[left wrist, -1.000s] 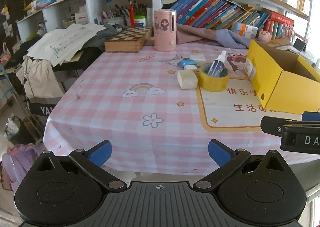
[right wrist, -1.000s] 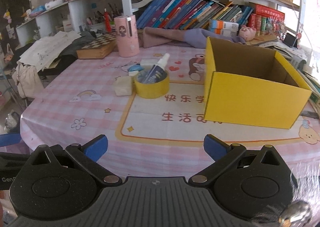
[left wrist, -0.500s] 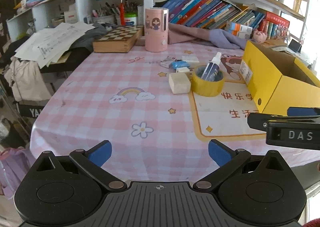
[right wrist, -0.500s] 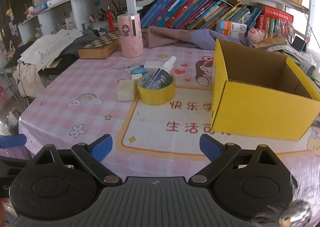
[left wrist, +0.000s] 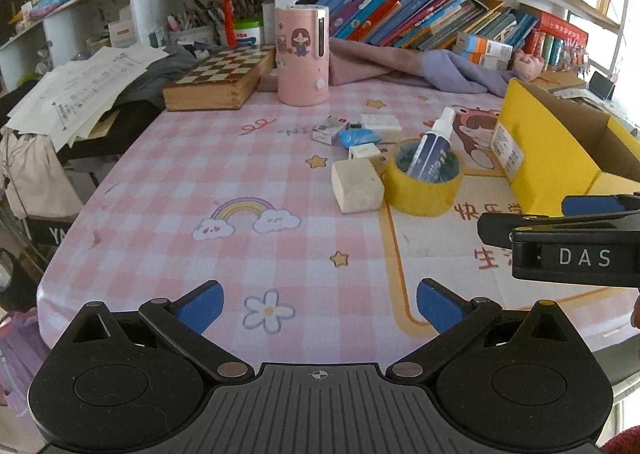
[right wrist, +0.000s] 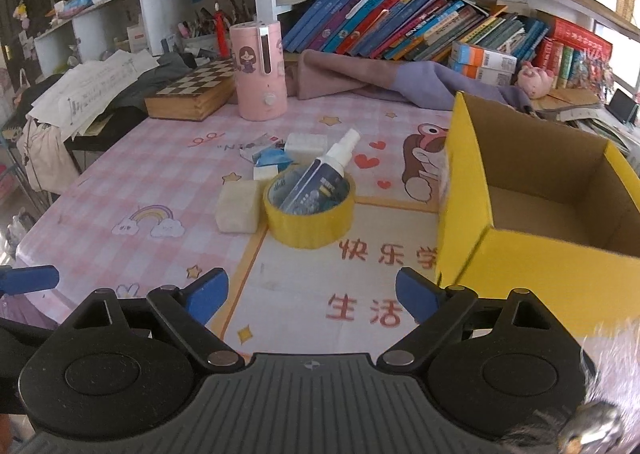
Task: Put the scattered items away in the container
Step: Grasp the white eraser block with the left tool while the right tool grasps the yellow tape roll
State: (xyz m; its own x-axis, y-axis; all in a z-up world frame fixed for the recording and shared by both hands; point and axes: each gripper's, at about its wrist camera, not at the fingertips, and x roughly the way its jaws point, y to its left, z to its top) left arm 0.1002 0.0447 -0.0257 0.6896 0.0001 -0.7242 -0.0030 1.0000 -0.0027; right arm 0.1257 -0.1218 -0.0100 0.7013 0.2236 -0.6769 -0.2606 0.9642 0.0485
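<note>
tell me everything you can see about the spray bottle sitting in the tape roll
The spray bottle is small and slim, with a dark blue label carrying pale print too small to read, and a white nozzle cap at the top. It looks like plastic. It stands tilted, its base down inside the hole of the yellow tape roll and its neck leaning on the roll's rim, cap pointing toward the bookshelf end and the yellow box. Only the roll appears to touch it. Both grippers are open and well short of it.

The yellow box (left wrist: pixel 560 158) runs off the left wrist view's right edge, and the small packets (right wrist: pixel 276 152) behind the tape roll (right wrist: pixel 310 224) are too small to identify.
</note>
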